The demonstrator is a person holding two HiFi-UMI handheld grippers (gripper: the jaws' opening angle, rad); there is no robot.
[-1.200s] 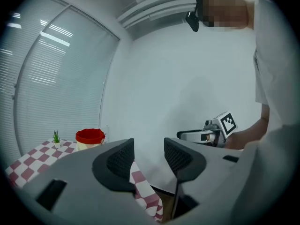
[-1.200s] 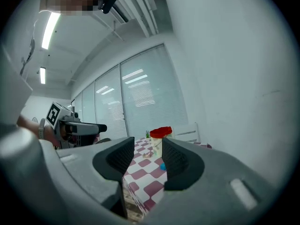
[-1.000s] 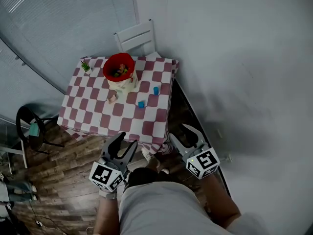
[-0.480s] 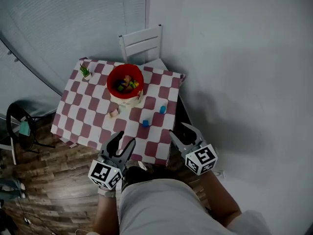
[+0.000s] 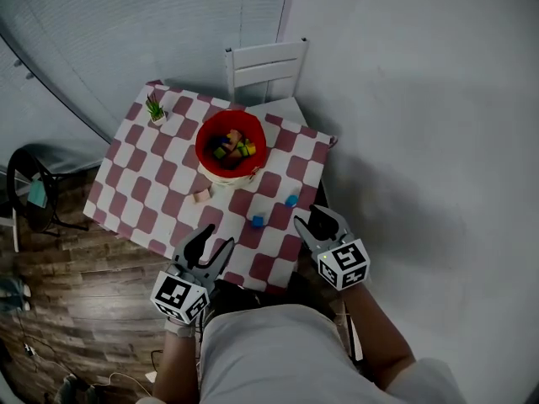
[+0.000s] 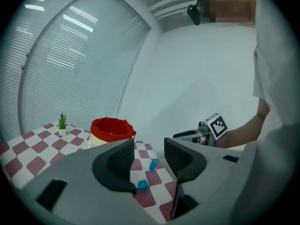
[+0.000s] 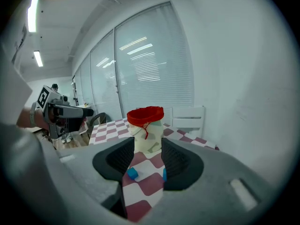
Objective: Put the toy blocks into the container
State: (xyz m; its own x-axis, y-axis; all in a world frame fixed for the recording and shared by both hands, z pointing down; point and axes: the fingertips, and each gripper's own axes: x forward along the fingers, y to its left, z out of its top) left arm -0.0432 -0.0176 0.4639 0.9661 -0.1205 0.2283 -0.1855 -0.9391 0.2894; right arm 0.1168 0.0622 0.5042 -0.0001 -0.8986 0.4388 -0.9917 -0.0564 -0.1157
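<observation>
A pale container with a red rim (image 5: 231,146) stands on the checkered table (image 5: 160,183) and holds several coloured blocks. Two blue blocks (image 5: 258,220) (image 5: 291,200) and a pinkish block (image 5: 201,195) lie loose on the cloth in front of it. My left gripper (image 5: 206,247) hangs open and empty at the table's near edge. My right gripper (image 5: 316,223) is open and empty by the near right corner, close to the blue blocks. The left gripper view shows the container (image 6: 111,131) and both blue blocks (image 6: 142,185) (image 6: 153,164). In the right gripper view, one blue block (image 7: 133,173) lies between the jaws, before the container (image 7: 147,128).
A small potted plant (image 5: 155,109) stands at the table's far left corner. A white chair (image 5: 265,70) is pushed in at the far side. A dark chair (image 5: 29,188) stands on the wood floor to the left. A grey wall runs along the right.
The table has come nearer in the head view. Both grippers, still open, now sit at its near edge rather than above the floor short of it.
</observation>
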